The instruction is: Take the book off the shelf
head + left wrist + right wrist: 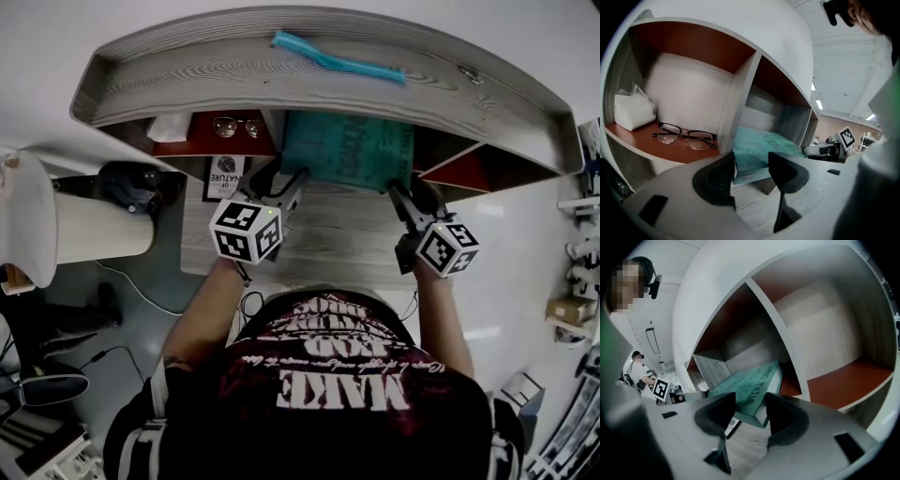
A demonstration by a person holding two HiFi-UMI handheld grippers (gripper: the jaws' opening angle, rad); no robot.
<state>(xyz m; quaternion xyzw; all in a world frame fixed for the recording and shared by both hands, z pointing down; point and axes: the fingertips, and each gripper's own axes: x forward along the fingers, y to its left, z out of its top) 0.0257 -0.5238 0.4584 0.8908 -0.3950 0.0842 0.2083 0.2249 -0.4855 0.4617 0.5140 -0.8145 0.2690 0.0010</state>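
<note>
A thick teal book lies tilted, half out of the shelf's middle compartment and over the desk. My left gripper is at the book's near left corner. In the left gripper view that corner sits between the spread jaws of the left gripper, and the pads stand clear of it. My right gripper is at the near right corner. In the right gripper view the book's corner fills the gap of the right gripper, which is shut on it.
Glasses and a white tissue pack lie in the red-floored compartment to the left. A teal coiled cord rests on the shelf top. The compartment right of the book holds nothing. A wooden desk top runs below the book.
</note>
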